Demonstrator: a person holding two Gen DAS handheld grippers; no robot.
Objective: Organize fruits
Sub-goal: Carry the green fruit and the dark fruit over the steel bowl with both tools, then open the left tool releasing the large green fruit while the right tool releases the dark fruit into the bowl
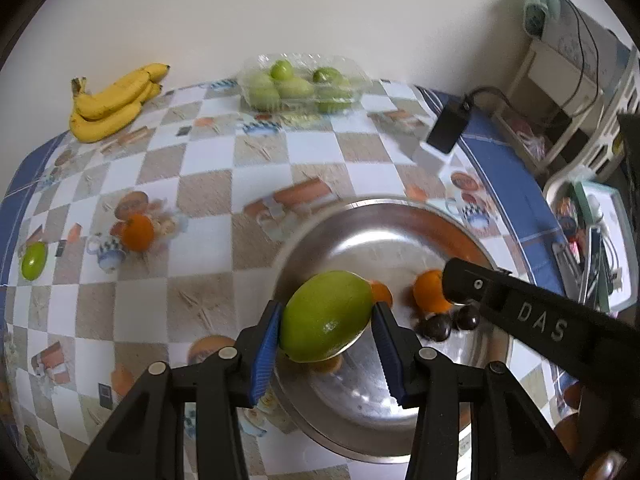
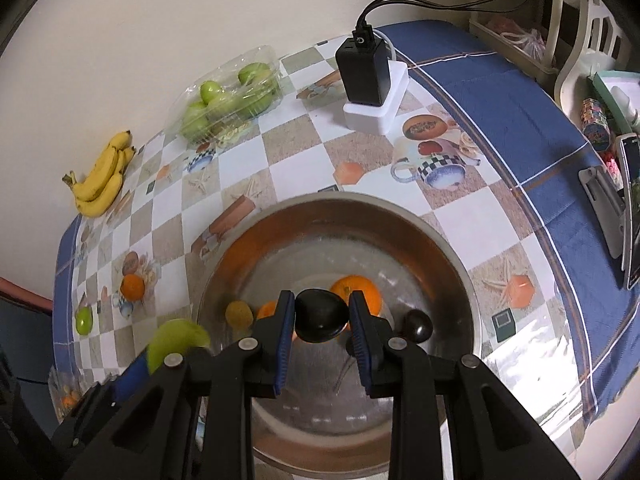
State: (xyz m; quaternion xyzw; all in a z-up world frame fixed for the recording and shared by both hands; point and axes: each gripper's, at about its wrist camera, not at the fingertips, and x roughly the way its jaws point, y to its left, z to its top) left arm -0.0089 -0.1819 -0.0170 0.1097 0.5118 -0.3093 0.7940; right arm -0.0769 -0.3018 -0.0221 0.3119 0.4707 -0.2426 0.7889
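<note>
My left gripper [image 1: 326, 326] is shut on a large green mango [image 1: 325, 322] and holds it over the near left rim of a steel bowl [image 1: 360, 224]. My right gripper [image 2: 322, 314] is shut on a dark plum [image 2: 320, 315] above the same bowl [image 2: 448, 248]. In the bowl lie an orange [image 2: 358, 290] and another dark plum [image 2: 417, 326]. In the left wrist view the orange [image 1: 428, 291] and two dark plums [image 1: 437, 327] sit by the right gripper's arm. The mango shows in the right wrist view [image 2: 176, 342] at the bowl's left rim.
On the checkered tablecloth lie an orange [image 1: 137, 232] and a green fruit [image 1: 34, 260] at left, a banana bunch [image 1: 112, 100] at the back left, and a clear box of green fruits [image 1: 300, 82] by the wall. A black charger [image 2: 364, 68] on a white block stands at the back right.
</note>
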